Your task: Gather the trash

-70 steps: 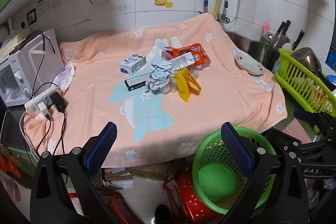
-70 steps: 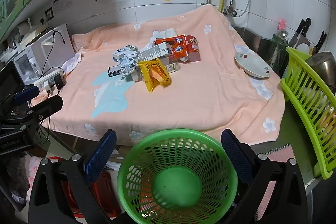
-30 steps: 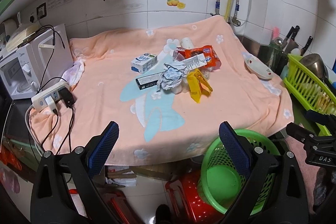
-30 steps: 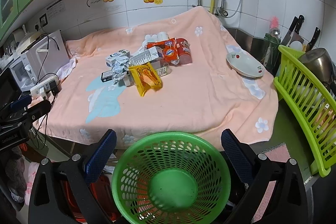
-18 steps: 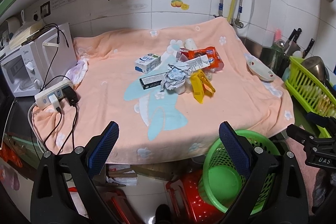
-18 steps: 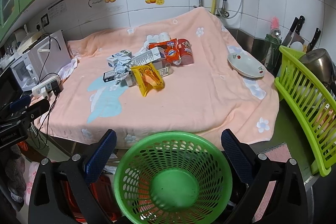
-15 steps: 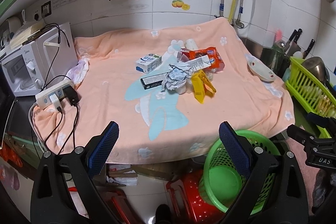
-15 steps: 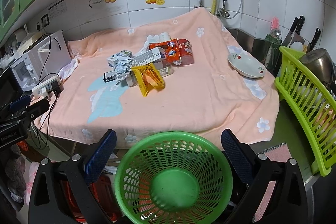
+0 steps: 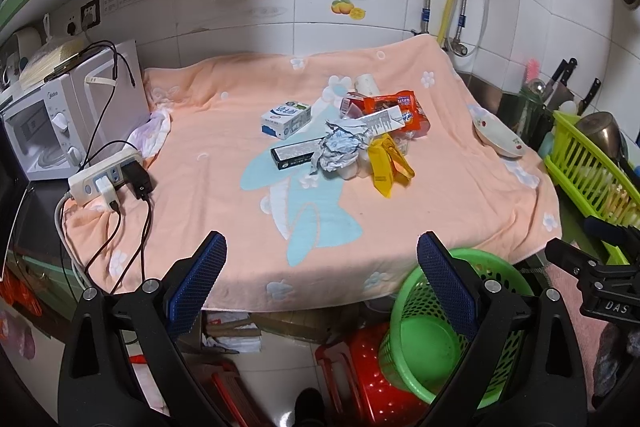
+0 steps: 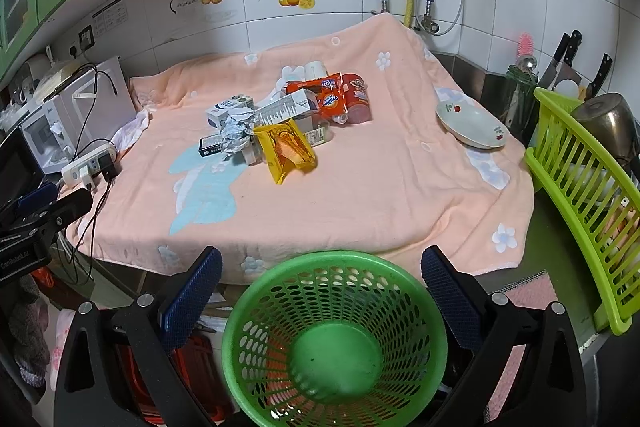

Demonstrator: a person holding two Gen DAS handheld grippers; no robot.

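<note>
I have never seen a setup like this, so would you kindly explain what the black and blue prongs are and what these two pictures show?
The prongs are two hand-held grippers; each carries a camera looking along its fingers. One picture is from the left gripper, the other from the right gripper. Both are open and hold nothing. On the peach towel lies a heap of trash: a yellow packet, crumpled foil, an orange wrapper and small cartons. A white dish sits apart. The empty green basket waits below the counter edge.

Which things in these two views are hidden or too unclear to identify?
- Items under the crumpled foil and yellow wrapper: covered by the pile, both views.
- Green basket: left view, partly behind the left tool.
- Dish rack contents: cut by the edge.
- Carton print: too small.
</note>
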